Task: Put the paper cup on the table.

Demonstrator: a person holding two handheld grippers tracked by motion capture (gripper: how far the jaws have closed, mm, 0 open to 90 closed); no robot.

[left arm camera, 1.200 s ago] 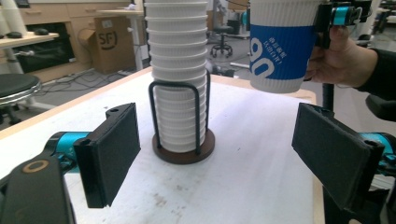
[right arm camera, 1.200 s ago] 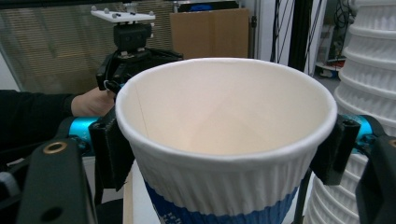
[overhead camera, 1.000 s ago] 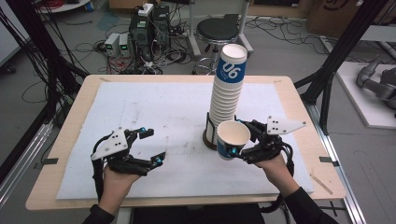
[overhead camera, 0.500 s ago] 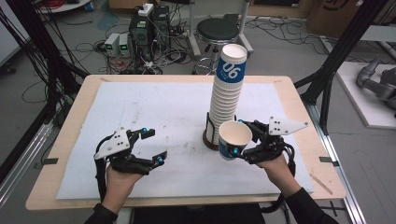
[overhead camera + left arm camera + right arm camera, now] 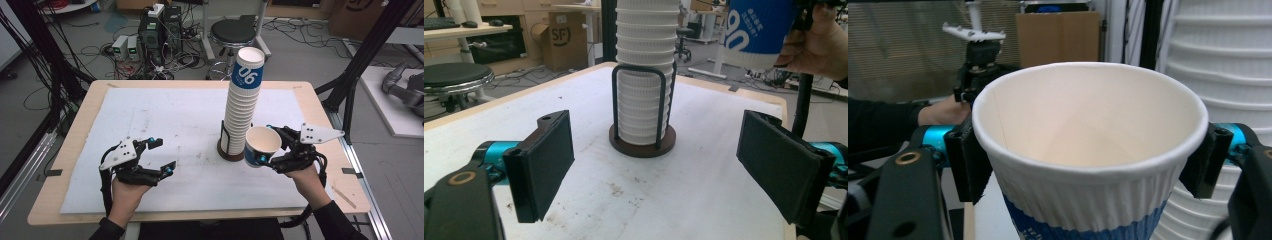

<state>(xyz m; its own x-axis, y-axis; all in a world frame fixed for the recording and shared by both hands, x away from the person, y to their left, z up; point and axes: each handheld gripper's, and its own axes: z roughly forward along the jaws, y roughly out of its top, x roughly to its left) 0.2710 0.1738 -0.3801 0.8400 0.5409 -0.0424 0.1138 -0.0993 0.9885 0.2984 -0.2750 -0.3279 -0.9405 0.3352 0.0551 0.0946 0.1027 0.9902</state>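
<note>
High view: the right claw [image 5: 267, 145] is clamped on a paper cup [image 5: 261, 145], held clear of the bench [image 5: 165, 107] just beside the cup stack [image 5: 240, 107] toward the right edge; the left claw [image 5: 161, 155] stands apart, empty, near the front edge. Left gripper view: its pads [image 5: 544, 162] gape, with the wire holder [image 5: 641, 112] ahead. Right gripper view: pads press the cup's [image 5: 1090, 155] ribbed wall on both sides.

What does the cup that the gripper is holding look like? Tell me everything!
The paper cup is white with fine ribs down its side, a rolled rim and a blue band lower down bearing white print. It is empty, and its inside is plain and pale. The right gripper holds it upright above the table, one black pad pressing each side just under the rim. It hangs close beside the tall stack of cups in the wire holder. I cannot tell if they touch.
</note>
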